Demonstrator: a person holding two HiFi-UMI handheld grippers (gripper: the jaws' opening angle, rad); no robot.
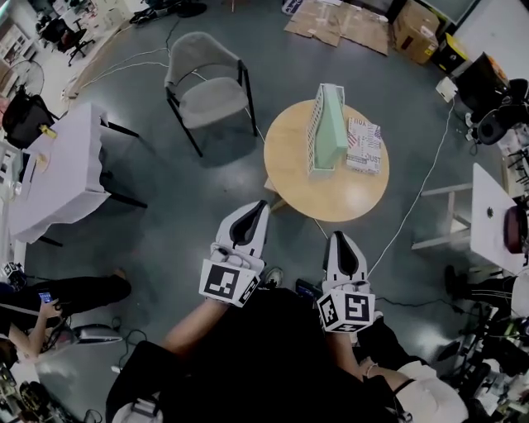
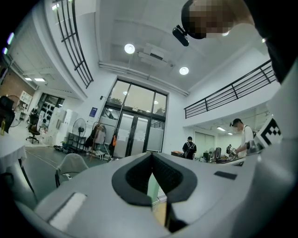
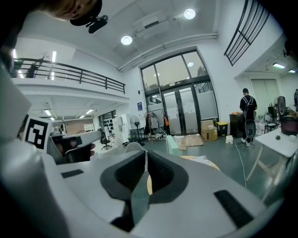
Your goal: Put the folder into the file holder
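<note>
A mint-green file holder [image 1: 326, 128] stands upright on the round wooden table [image 1: 306, 186]. Just to its right lies the folder [image 1: 364, 144], flat, with a patterned cover. Both grippers hover over the floor short of the table's near edge. The left gripper [image 1: 258, 206] is shut and holds nothing. The right gripper [image 1: 339, 238] is also shut and holds nothing. In the left gripper view the jaws [image 2: 151, 155] meet at their tips. In the right gripper view the jaws [image 3: 145, 153] are together, with the file holder [image 3: 171, 142] and the folder [image 3: 201, 159] beyond them.
A grey chair [image 1: 207, 83] stands left of the table, and a white table [image 1: 58, 165] further left. Another white table [image 1: 496, 215] is at the right, with a cable [image 1: 413, 206] running across the floor. Cardboard [image 1: 339, 21] lies at the back. A person [image 1: 50, 301] sits at lower left.
</note>
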